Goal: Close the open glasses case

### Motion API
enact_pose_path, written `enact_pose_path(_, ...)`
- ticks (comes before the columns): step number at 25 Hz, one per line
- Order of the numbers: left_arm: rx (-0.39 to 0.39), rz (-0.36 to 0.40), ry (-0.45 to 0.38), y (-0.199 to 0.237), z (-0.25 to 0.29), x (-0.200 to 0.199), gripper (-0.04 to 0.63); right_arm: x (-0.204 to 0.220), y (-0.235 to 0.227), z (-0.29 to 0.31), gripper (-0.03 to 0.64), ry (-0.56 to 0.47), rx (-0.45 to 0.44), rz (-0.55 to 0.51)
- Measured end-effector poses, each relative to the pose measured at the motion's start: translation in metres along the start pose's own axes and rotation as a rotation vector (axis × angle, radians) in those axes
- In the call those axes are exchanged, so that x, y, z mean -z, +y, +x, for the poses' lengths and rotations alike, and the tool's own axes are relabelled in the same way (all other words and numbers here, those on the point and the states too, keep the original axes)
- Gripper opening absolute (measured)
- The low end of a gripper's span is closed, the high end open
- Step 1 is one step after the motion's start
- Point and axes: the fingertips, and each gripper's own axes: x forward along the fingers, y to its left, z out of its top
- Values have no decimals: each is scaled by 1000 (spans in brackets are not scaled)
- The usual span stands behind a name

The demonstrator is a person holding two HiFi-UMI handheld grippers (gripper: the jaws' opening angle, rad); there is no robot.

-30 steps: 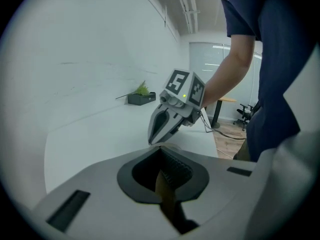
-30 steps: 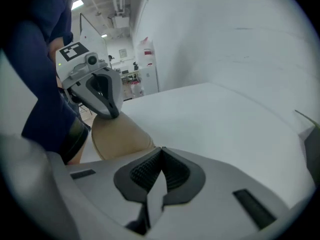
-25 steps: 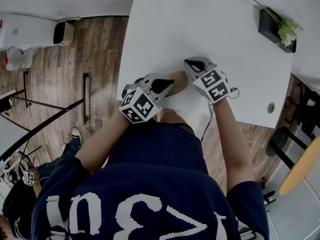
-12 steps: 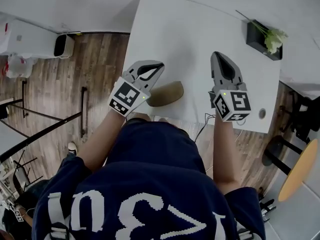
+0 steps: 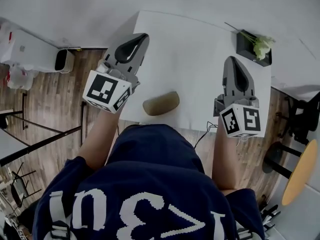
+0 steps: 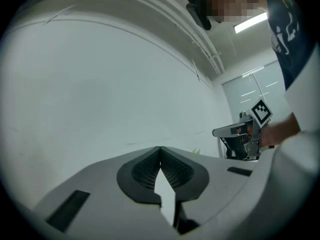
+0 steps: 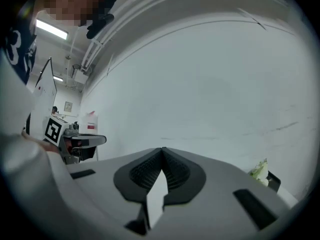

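Glasses case (image 5: 161,103) lies on the white worktop (image 5: 190,59), near the front edge, just ahead of the person's torso. From the head view it looks closed, tan shell up, long axis roughly along that edge. The seam is too small to confirm, so call it probably closed. Neither gripper view shows it.

Left gripper (image 5: 144,35): clenched, empty. In the left gripper view the pads (image 6: 150,171) meet at the tip with only blank wall beyond. It is held up over the worktop's left edge, well apart from the case, pointing away from the person.

Right gripper (image 5: 230,60): also clenched, empty. In the right gripper view the pads (image 7: 175,171) meet at the tip. It is held over the right part of the worktop, well apart from the case, pointing the same way.

The case sits between the two grippers, nearer the person than either tip, touching neither.

A black planter (image 5: 252,48) with pale flowers stands at the worktop's far right corner. Wooden floor (image 5: 50,99) shows left of the worktop.
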Motion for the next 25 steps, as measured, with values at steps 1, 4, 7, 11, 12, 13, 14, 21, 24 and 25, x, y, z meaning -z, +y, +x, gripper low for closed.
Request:
enact_pose_path(1, -6, 3, -18, 2, 0, -8, 14, -4, 3, -1, 23, -6, -6, -4)
enact_pose_path(4, -15, 8, -55, 3, -1, -27, 14, -13, 11, -2, 23, -19, -25, -19)
enact_pose_path(7, -20, 5, -74, 4, -2, -34, 14, -16, 17, -2, 23, -28, -35, -18)
enact_pose_path(11, -36, -1, -95, 6, -4, -38, 14, -12, 18, -2, 23, -19, -38, -2)
enact_pose_path(12, -42, -1, -102, 6, -5, -39, 14, -11, 18, -2, 23, -17, -39, 3)
enact_pose_path(13, -46, -1, -108, 6, -5, -39, 14, -10, 17, -2, 23, -17, -40, 6)
enact_pose_path(14, -48, -3, -111, 6, -5, -40, 14, -10, 17, -3, 23, -19, -41, 6)
enact_pose_path(21, -58, -12, -117, 5, -9, -38, 14, -10, 19, -5, 23, -24, -55, -3)
enact_pose_path(24, -60, -12, -122, 3, -12, -40, 14, -10, 19, -6, 23, -25, -57, -5)
enact_pose_path(25, -60, -12, -123, 3, -12, -40, 14, -11, 20, -7, 23, -25, -58, -5)
